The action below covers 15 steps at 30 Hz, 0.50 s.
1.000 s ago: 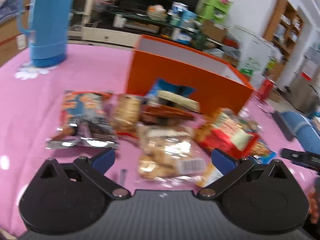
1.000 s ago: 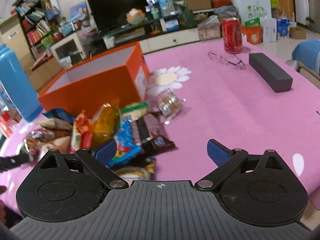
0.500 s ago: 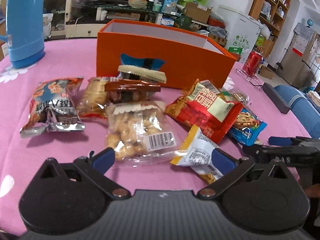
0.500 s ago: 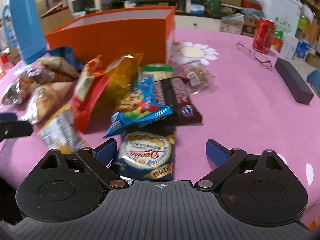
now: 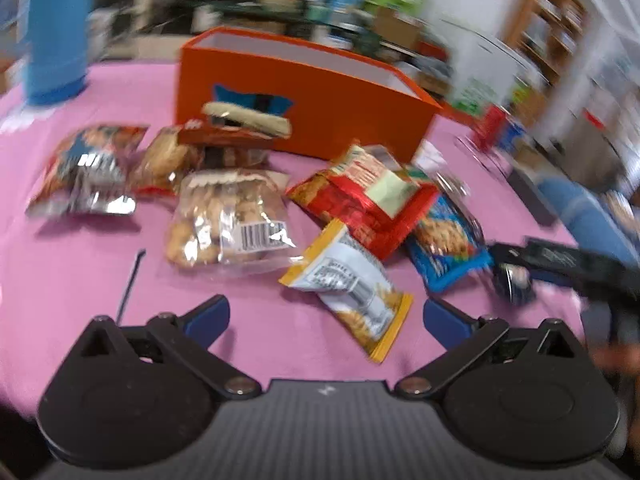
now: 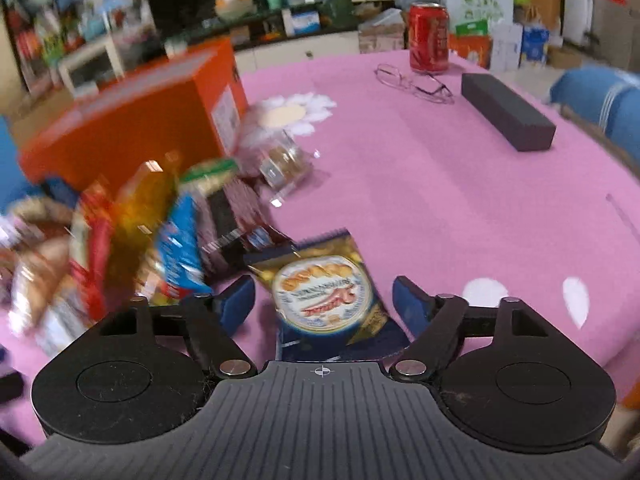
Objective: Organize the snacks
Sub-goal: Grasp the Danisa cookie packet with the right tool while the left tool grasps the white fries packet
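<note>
Pink-clothed table (image 6: 460, 200): orange box (image 5: 304, 100), snack packets (image 5: 232, 216), red can (image 6: 428, 38), glasses (image 6: 414, 84), black case (image 6: 506, 116).

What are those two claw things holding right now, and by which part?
Nothing. The left gripper is open above the yellow-edged snack packet. The right gripper is open with the blue cookie packet lying between its fingers, not pinched.

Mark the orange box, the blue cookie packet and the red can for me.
orange box (image 5: 304, 120), left wrist view, front wall.
blue cookie packet (image 6: 324, 296), right wrist view, round printed label.
red can (image 6: 429, 38), right wrist view, side.
</note>
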Motion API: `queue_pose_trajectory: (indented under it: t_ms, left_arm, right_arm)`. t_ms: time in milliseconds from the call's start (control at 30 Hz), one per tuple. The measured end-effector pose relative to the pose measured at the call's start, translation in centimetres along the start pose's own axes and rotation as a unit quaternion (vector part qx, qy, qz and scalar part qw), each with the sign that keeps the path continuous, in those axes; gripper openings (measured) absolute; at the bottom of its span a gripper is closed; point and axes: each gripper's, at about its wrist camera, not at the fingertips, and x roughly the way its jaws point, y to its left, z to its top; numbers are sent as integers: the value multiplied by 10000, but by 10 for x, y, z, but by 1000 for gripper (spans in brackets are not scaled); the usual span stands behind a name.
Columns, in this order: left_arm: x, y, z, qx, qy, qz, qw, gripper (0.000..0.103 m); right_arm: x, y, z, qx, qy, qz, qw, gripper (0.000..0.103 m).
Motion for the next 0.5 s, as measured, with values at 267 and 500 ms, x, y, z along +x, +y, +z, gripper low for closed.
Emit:
queue_pose_trajectory:
  t_ms: [267,500]
  left_arm:
    - [48,-38,15,-914,4,1269,9877,101]
    - [50,-40,5,350,238,1705,9844,96]
  right_arm:
    - [-7,-12,3,450,-189,445,9978,81]
    - [-5,-29,3,961,-114,770,9923,84]
